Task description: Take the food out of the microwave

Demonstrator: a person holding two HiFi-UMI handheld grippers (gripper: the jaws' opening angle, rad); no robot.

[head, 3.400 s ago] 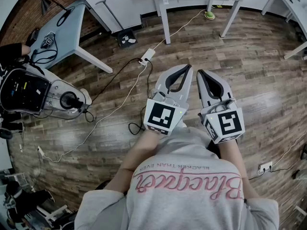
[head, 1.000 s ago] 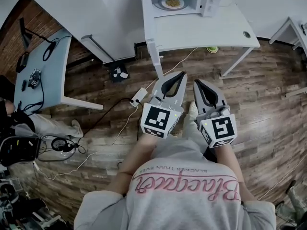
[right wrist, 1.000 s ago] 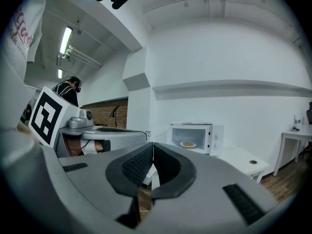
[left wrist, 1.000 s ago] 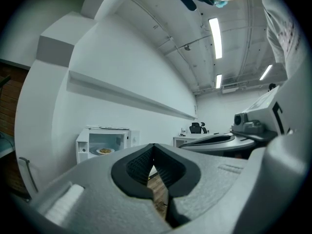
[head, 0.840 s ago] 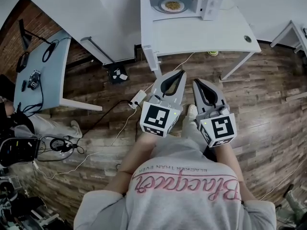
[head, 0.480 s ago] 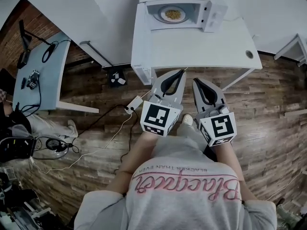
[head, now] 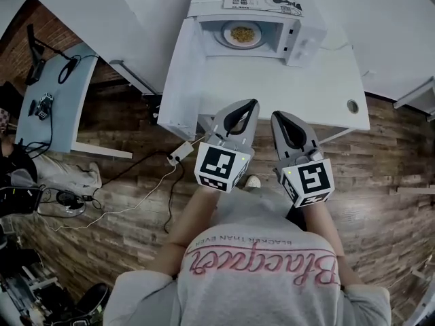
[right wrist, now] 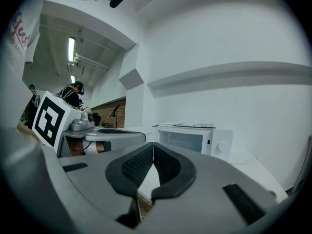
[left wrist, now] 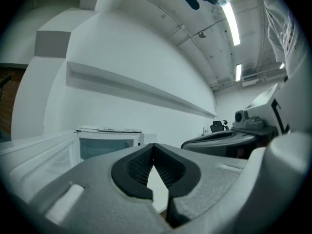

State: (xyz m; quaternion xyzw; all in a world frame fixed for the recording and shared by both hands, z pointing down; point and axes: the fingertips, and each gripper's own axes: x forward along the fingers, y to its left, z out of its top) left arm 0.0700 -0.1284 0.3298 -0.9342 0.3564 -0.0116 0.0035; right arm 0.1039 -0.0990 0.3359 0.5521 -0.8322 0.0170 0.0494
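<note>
Left gripper (head: 251, 104) and right gripper (head: 277, 116) both keep their fingers pressed together, holding nothing; the plate of food (head: 241, 34) sits beyond the fingertips inside the open microwave (head: 302, 43) on the white bench (head: 272, 87).

Your head view is evenly lit and sharp. The white rectangular worktop (head: 272, 90) shows bright against the darker brown wood-plank floor (head: 380, 161), and straight lines bow near the edges. Both gripper views are fisheye circles with black corners. Long ceiling strip lights (left wrist: 231, 22) glare overhead, and the left gripper (left wrist: 154, 146) looks soft up close.
</note>
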